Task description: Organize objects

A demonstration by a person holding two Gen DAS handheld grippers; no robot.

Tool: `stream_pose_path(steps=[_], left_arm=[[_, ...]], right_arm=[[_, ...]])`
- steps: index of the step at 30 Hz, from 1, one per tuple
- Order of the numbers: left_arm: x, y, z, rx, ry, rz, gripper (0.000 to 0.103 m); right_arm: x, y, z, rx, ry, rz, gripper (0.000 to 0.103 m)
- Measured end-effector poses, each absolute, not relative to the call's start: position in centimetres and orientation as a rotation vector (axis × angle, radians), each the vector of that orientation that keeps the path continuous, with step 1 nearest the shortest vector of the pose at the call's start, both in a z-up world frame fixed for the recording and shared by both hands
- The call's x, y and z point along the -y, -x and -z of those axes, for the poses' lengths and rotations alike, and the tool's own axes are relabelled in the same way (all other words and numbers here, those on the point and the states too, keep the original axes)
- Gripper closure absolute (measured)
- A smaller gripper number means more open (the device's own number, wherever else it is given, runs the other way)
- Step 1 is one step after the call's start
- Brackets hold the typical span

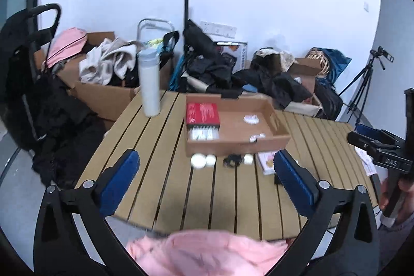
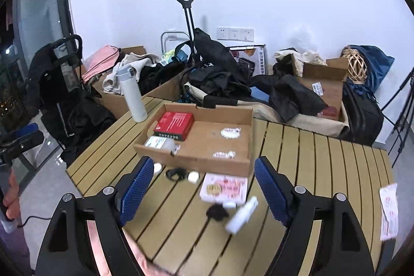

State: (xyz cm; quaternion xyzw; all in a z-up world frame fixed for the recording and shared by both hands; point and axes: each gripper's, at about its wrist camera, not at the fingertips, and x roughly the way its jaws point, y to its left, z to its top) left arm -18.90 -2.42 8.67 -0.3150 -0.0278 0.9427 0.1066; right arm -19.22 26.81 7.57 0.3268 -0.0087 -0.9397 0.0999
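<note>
While both hand-held grippers (image 1: 207,172) (image 2: 204,188) gape empty, blurred white bottle (image 2: 242,215), perhaps spray.

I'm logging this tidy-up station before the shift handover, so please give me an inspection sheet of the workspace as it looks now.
Surface: slatted wooden table, dry.
Job's things: cardboard tray holds red box and small white packets; white thermos upright beside it.
Clutter: white caps, black clip, pink card, white tube lie loose in front of the tray.
Grippers: left hand-held gripper and right hand-held gripper open, empty.
Cables: one thin black cable.
Surroundings: boxes of clothes, trolley, tripod.
</note>
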Motion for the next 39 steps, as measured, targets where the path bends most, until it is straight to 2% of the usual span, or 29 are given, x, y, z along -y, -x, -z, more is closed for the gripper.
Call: stream_pose_path(steps=[10,13,18,20,24,26,29,31,32,33,37,39], left_arm=[[1.9,15.6,-0.6,0.07,1.183,-2.713,0.0],[1.9,16.8,0.1,0.081,1.178,-2.71,0.0],[2.1,23.9,3.0,0.231,1.189,-2.53,0.002],[1.4,28.2,5.2,0.18,1.274,-2.552,0.021],[0.0,33.9,9.2,0.18,1.334,-2.508,0.027],[-0.5,36.4,11.0,0.236,1.372,-2.458,0.038],[-0.6,38.6,12.9,0.259,1.413,-2.45,0.048],[-0.7,39.3,13.8,0.235,1.426,-2.464,0.05],[-0.8,39.6,14.4,0.211,1.447,-2.469,0.062],[-0.8,39.6,14.4,0.185,1.419,-2.494,0.066],[-0.1,39.1,14.1,0.215,1.374,-2.446,0.067],[1.3,38.4,13.7,0.243,1.372,-2.468,0.067]], right_arm=[[-26.9,13.4,0.5,0.212,-1.126,2.662,0.02],[-26.5,14.0,1.5,0.171,-1.162,2.656,0.02],[-25.2,16.2,2.2,0.157,-1.146,2.601,0.02],[-24.3,17.9,3.1,0.15,-1.17,2.574,0.02],[-23.0,21.3,5.2,0.141,-1.213,2.53,0.02],[-22.3,23.1,6.2,0.129,-1.236,2.513,0.02],[-21.3,25.5,7.5,0.114,-1.24,2.495,0.02],[-20.5,27.4,8.3,0.102,-1.24,2.48,0.02],[-20.2,28.0,8.6,0.096,-1.24,2.473,0.02],[-19.8,28.6,9.0,0.087,-1.241,2.465,0.02],[-17.6,31.3,10.4,0.053,-1.239,2.431,0.02],[-16.4,32.6,11.0,0.047,-1.217,2.409,0.025]])
